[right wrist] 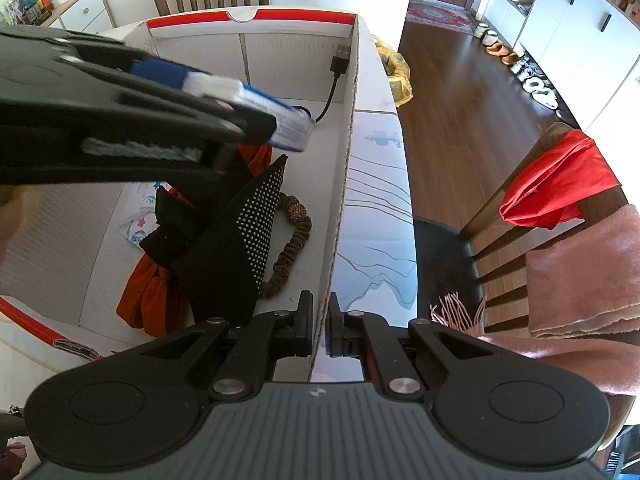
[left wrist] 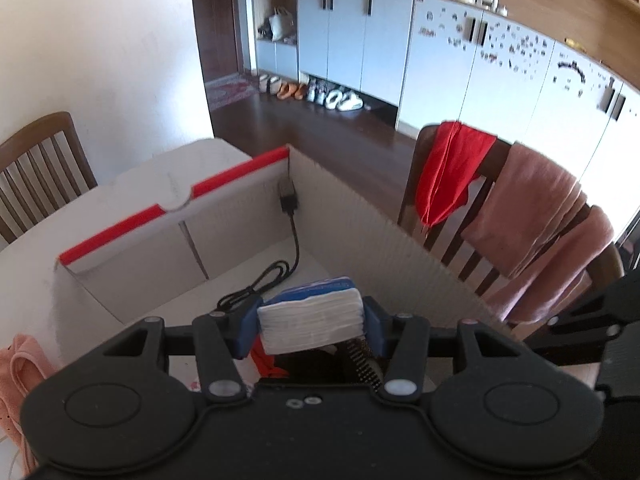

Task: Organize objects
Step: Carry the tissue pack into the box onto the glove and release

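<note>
We saw the left tool (left wrist: 311,330) gripping a tissue pack (left wrist: 310,320) over the box (right wrist: 340,208); a slack grip risked dropping it. The right tool (right wrist: 320,330) was clamped on the box wall, which could buckle.

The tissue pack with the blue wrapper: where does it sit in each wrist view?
Left wrist: tissue pack low centre, clamped in the left gripper.
Right wrist: upper left, held over the box.
Shared landmark: black USB cable at the box's far corner.

Black hand-held gripper (left wrist: 311,330) — blue pads, silver screws.
</note>
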